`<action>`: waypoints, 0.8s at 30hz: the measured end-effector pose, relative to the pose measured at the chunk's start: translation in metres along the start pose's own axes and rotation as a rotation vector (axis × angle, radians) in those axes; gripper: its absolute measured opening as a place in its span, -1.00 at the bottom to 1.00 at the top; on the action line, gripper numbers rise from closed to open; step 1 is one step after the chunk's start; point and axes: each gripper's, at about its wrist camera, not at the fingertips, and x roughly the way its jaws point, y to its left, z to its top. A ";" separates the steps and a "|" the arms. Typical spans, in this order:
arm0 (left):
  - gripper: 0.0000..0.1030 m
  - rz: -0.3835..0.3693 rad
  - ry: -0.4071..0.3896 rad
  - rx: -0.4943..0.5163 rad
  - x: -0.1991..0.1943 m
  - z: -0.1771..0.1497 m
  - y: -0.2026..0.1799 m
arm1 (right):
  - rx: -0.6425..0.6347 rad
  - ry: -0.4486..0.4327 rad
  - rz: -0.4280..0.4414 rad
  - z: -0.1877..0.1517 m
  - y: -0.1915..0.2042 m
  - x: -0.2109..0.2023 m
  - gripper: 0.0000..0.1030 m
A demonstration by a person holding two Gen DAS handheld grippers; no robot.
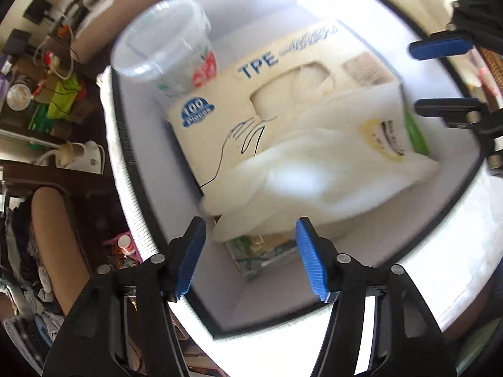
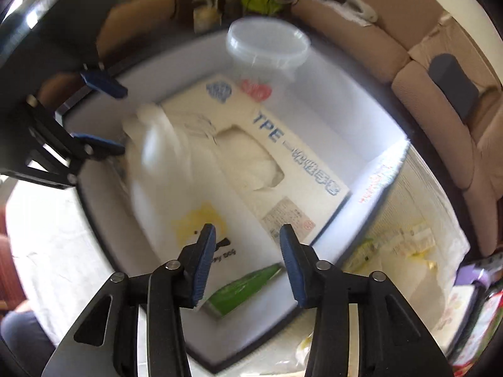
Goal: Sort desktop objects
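Both the left gripper (image 1: 251,257) and right gripper (image 2: 248,264) stand released, apparently empty. The white bag (image 1: 330,169) lies inside the storage box (image 1: 151,169), atop the glove carton (image 1: 220,119). Lift clear vertically; avoid snagging it.

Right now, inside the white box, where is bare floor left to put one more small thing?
Bare floor shows along the box wall beside the TPE carton, and in the near corner by the green packet. The middle is crowded: carton, white bag, plastic cup.
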 end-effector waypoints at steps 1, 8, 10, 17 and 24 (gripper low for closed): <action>0.11 0.001 -0.028 -0.017 -0.011 -0.003 -0.001 | 0.035 -0.034 0.015 -0.005 -0.006 -0.016 -0.02; 0.16 -0.146 -0.330 -0.141 -0.087 -0.013 -0.033 | 0.341 -0.152 0.056 -0.055 -0.067 -0.078 0.09; 0.16 -0.209 -0.398 -0.172 -0.104 -0.015 -0.047 | 0.413 -0.160 0.050 -0.083 -0.082 -0.087 0.09; 0.16 -0.377 -0.509 -0.213 -0.130 0.009 -0.123 | 0.588 -0.205 0.024 -0.152 -0.129 -0.106 0.18; 0.31 -0.405 -0.544 -0.264 -0.095 0.044 -0.191 | 0.719 -0.274 0.070 -0.213 -0.161 -0.088 0.20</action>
